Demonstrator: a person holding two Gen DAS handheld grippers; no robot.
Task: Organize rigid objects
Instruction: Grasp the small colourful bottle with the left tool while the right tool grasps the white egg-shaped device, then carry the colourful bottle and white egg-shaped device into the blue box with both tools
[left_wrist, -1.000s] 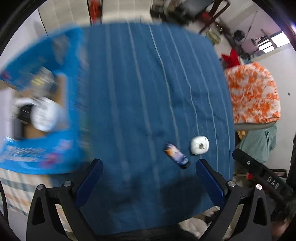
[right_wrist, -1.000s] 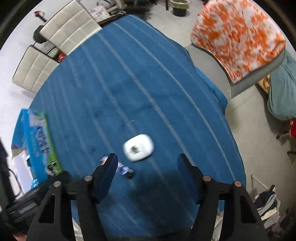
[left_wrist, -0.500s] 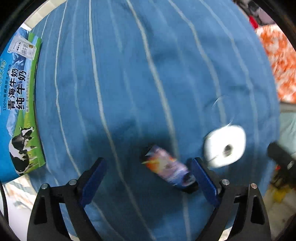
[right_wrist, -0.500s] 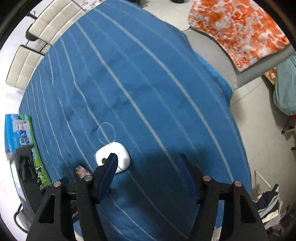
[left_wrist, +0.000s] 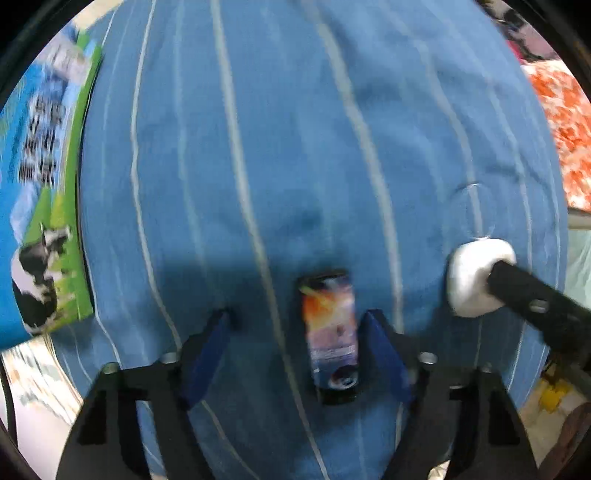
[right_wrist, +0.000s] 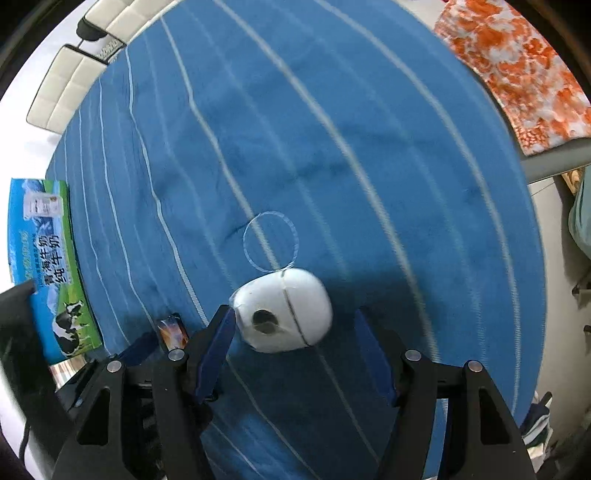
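Observation:
A small dark can with an orange and purple label (left_wrist: 330, 332) lies on the blue striped cloth (left_wrist: 295, 147). My left gripper (left_wrist: 295, 354) is open, and the can lies between its fingers, close to the right one. A white rounded plastic object (right_wrist: 284, 312) lies between the fingers of my open right gripper (right_wrist: 295, 350), nearer the left finger. The white object also shows in the left wrist view (left_wrist: 472, 277), with the right gripper's finger in front of it. The can shows small in the right wrist view (right_wrist: 171, 330).
A blue and green milk carton box (right_wrist: 48, 266) stands at the table's left edge; it also shows in the left wrist view (left_wrist: 40, 206). White chairs (right_wrist: 74, 85) stand beyond the far side. An orange patterned cushion (right_wrist: 517, 74) is at the right.
Both grippers have moved down and forward. The can now lies between the left fingers and the white object between the right fingers. Both stay open.

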